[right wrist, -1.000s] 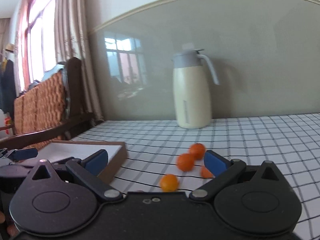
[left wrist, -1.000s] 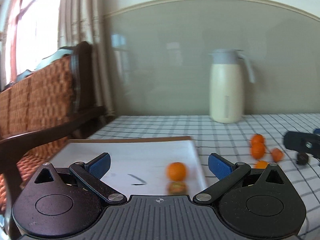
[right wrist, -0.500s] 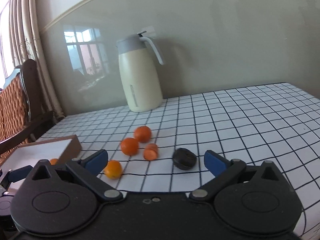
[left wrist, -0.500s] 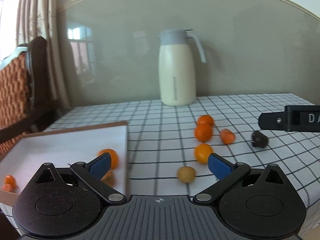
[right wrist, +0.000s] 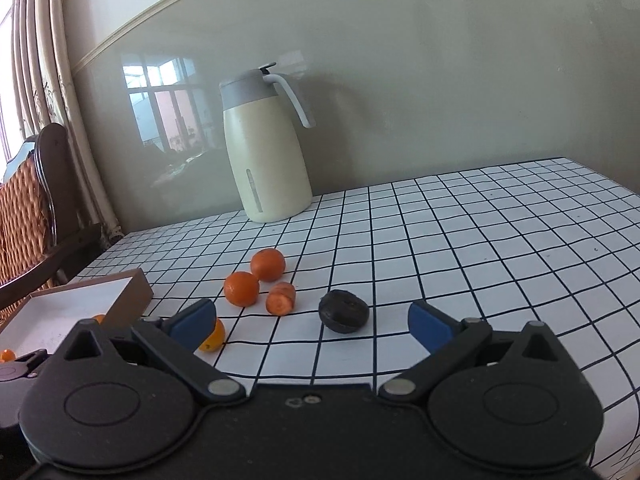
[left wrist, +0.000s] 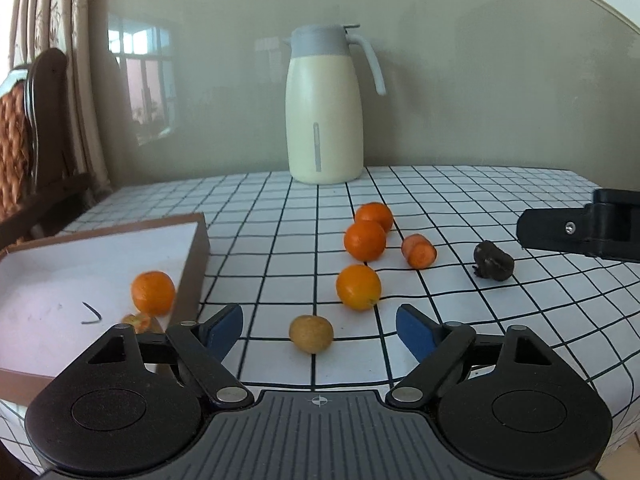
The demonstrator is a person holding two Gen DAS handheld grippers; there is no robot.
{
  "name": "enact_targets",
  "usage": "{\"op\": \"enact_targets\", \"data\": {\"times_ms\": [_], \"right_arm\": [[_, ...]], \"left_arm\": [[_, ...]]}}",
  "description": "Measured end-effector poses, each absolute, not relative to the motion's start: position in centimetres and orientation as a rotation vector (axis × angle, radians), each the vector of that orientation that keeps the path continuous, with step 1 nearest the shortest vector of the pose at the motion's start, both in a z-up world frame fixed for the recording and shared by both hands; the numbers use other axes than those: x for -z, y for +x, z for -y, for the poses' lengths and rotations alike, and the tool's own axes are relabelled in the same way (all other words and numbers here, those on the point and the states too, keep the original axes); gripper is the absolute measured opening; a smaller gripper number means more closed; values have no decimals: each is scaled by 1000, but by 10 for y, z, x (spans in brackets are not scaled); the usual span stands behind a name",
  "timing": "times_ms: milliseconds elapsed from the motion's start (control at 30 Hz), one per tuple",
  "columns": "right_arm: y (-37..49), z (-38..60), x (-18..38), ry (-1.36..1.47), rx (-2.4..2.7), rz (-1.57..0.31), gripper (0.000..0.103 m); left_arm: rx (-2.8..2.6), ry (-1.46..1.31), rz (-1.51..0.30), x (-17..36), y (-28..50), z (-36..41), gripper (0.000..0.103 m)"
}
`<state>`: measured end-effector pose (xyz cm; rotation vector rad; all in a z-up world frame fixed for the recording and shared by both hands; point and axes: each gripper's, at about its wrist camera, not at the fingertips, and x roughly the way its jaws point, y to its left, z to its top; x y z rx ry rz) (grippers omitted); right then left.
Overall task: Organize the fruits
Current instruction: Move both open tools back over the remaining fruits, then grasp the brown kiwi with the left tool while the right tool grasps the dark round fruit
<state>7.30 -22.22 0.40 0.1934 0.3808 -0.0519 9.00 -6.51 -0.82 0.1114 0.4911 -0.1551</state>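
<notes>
Tan, small round fruit [left wrist: 311,334] lies between the closing, still-empty left gripper [left wrist: 319,330] pads, probably centred, so squeeze gently before lifting; the right gripper [right wrist: 312,318] gapes empty.

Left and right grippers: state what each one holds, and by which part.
Nothing is held. The left gripper is closing, with the small yellow-brown fruit lying between its pads, untouched. The right gripper stands open near the dark fruit.

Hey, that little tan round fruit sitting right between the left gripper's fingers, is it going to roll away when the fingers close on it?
Probably yes if nudged off-centre: the tan fruit looks nearly round and sits loose on the smooth checked tablecloth. The left gripper is closing with it between the pads, untouched yet. It looks small and likely light, so a centred squeeze should hold it.
</notes>
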Motion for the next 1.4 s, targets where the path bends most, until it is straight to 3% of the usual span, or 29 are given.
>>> {"op": "enact_targets", "data": {"times_ms": [400, 600, 767, 867, 967, 1200, 1300, 1400], "right_arm": [[77, 224, 1, 166, 53, -402, 92], [80, 218, 3, 129, 51, -399, 88], [85, 215, 7, 118, 54, -410, 83], [87, 215, 8, 125, 59, -413, 83], [90, 215, 9, 118, 57, -415, 73], [101, 218, 15, 125, 66, -429, 73], [105, 221, 15, 132, 74, -422, 72], [113, 226, 18, 154, 88, -437, 68]], "left_arm": [[147, 113, -510, 16, 97, 72, 82], [136, 94, -530, 19, 103, 68, 72], [135, 92, -542, 24, 105, 67, 55], [136, 88, -545, 26, 104, 66, 51], [142, 98, -549, 28, 105, 68, 42], [141, 91, -558, 32, 109, 68, 42], [153, 86, -553, 33, 110, 68, 28], [156, 91, -548, 33, 111, 69, 28]]}}
